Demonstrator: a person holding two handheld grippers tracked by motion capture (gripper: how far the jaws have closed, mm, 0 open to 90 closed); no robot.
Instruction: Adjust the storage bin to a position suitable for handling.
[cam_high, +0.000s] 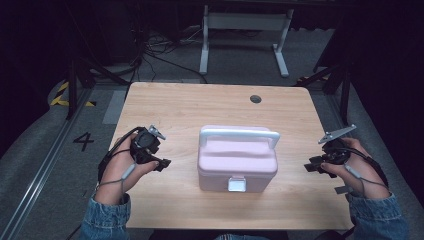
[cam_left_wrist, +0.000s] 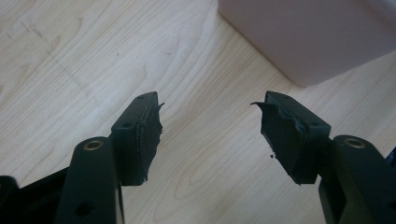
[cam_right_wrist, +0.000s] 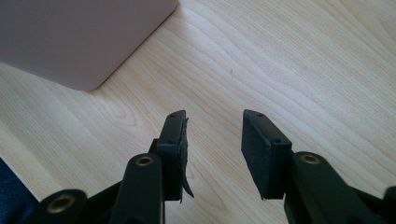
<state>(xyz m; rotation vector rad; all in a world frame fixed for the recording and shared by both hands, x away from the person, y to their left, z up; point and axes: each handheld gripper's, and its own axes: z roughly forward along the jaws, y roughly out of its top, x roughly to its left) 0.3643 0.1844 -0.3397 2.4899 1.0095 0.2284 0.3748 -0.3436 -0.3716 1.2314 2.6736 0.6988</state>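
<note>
A pale pink lidded box (cam_high: 237, 161) with a white carry handle (cam_high: 239, 134) raised over its lid and a white front latch (cam_high: 236, 184) stands at the middle of the wooden table (cam_high: 200, 107). My left gripper (cam_high: 164, 163) rests on the table to the box's left, open, nothing between its jaws (cam_left_wrist: 208, 105); the box's corner (cam_left_wrist: 308, 37) lies just ahead. To the box's right my right gripper (cam_high: 309, 167) is open and empty (cam_right_wrist: 215, 115), with the box's corner (cam_right_wrist: 79, 42) ahead to the left.
A round cable hole (cam_high: 255, 99) sits near the table's far edge. Beyond the table stand a white desk frame (cam_high: 244, 30) and loose cables (cam_high: 160, 47) on the grey floor. Yellow-black tape (cam_high: 62, 95) marks the floor at left.
</note>
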